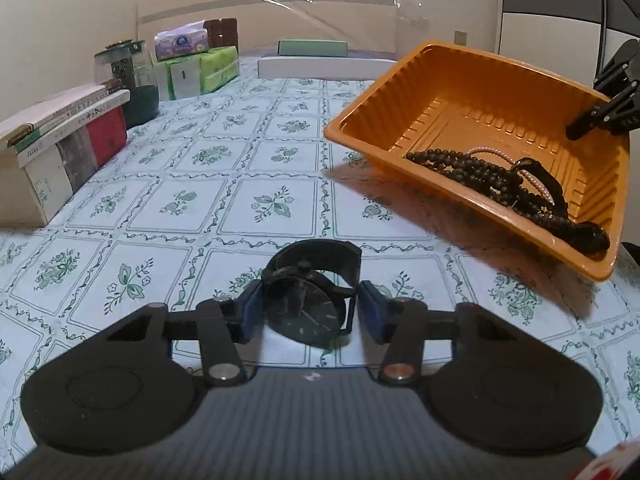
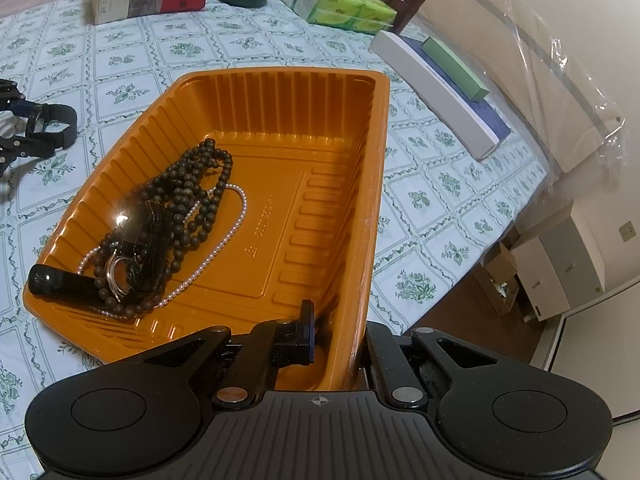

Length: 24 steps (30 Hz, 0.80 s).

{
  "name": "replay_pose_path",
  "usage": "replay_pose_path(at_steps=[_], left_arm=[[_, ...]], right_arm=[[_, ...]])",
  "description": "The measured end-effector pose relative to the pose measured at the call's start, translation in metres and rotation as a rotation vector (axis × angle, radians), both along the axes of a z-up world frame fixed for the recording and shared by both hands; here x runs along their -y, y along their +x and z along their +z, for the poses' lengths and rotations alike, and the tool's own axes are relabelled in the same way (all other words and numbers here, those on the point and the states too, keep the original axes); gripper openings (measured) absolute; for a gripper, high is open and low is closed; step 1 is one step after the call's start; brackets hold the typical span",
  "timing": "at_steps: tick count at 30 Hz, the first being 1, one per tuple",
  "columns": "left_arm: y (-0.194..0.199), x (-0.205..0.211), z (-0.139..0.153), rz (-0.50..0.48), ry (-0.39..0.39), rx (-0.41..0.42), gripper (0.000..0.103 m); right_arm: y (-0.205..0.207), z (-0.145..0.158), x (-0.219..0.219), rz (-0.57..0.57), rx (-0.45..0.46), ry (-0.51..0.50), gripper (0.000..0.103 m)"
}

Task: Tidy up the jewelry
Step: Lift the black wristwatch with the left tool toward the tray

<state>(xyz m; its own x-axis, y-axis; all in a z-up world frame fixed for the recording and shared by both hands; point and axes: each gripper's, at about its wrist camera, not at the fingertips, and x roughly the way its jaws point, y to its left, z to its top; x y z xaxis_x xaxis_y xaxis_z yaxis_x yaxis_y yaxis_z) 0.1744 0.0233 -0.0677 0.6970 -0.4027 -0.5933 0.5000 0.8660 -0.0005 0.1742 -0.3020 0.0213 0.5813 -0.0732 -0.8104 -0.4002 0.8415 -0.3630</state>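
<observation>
Straddling the black wristwatch [image 1: 308, 306] on the tabletop [image 1: 248, 200], left gripper [image 1: 310, 312] jaws open, right pad apart; the strap may snag. Right gripper [image 2: 340, 336] jaws clamp the tilted orange tray [image 2: 376, 184] rim; beads [image 2: 192, 196] could slide.

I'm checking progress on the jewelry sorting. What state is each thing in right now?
Black watch: on the tablecloth, outside the tray, between the left tongs, right pad not touching.
Orange tray: tilted, its near wall clamped by the right tongs.
Dark bead strand: inside the tray.
Pearl strand: inside the tray, under the beads.
</observation>
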Motion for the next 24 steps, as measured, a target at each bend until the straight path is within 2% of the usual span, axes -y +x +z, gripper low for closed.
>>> replay_pose_path(at_steps=[3,6,16,24], left_arm=[[-0.003,0.001,0.002,0.005,-0.008,-0.002,0.041],[-0.007,0.003,0.005,0.008,-0.005,-0.019,0.041],[-0.021,0.020,0.019,0.049,0.088,-0.036,0.041],[-0.023,0.029,0.039,0.078,0.131,-0.066,0.039]], right_arm=[[0.000,0.000,0.000,0.000,0.001,0.000,0.006],[0.000,0.000,0.000,-0.001,0.001,0.001,0.006],[0.000,-0.001,0.001,-0.001,0.002,0.002,0.006],[0.000,-0.001,0.002,-0.002,0.001,0.006,0.006]])
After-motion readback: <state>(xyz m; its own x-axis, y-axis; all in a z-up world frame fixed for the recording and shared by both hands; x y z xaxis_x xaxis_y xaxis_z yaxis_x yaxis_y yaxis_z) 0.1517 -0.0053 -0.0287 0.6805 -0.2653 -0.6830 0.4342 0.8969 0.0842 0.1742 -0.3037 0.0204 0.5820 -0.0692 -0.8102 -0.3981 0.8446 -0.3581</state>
